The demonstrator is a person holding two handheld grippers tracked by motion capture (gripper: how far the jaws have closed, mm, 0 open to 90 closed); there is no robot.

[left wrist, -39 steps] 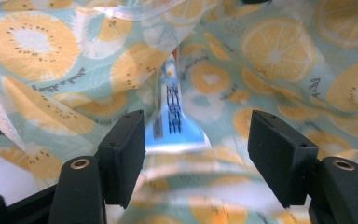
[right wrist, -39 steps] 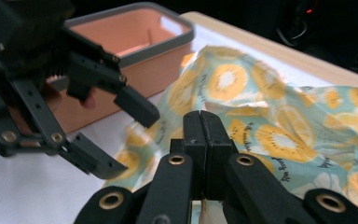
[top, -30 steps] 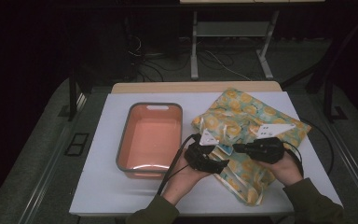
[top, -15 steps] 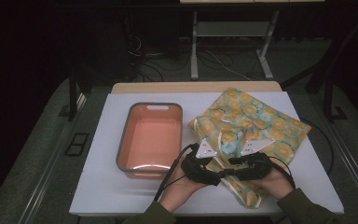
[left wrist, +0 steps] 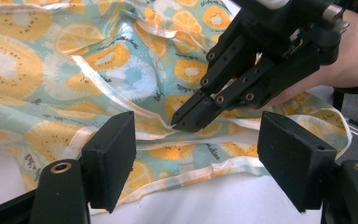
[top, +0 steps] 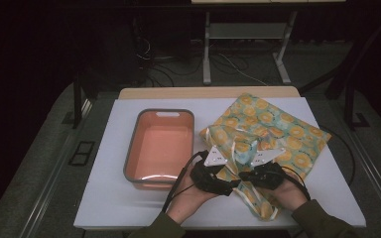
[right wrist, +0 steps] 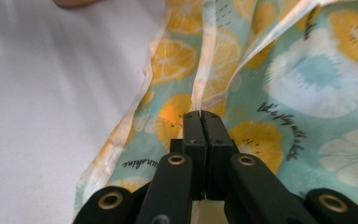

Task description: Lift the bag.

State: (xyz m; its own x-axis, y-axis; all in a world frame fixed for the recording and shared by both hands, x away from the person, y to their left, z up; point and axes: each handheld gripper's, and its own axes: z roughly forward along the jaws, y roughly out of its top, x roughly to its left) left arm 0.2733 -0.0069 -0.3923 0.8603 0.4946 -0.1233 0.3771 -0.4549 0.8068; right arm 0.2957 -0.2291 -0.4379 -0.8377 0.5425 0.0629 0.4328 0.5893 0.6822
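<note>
Cloth of teal fabric printed with orange slices [top: 265, 131] lies rumpled on the white table [top: 109, 198], right of the orange rectangular tub [top: 159, 148]. Right hand-held gripper [left wrist: 179, 125] is clamped on its pale hem; left hand-held gripper [left wrist: 196, 161] gapes apart at the near edge. Bare table lies in front.

A tub [top: 159, 146] is set on the table [top: 104, 198]; a cloth [top: 273, 126] is spread at its three o'clock.
</note>
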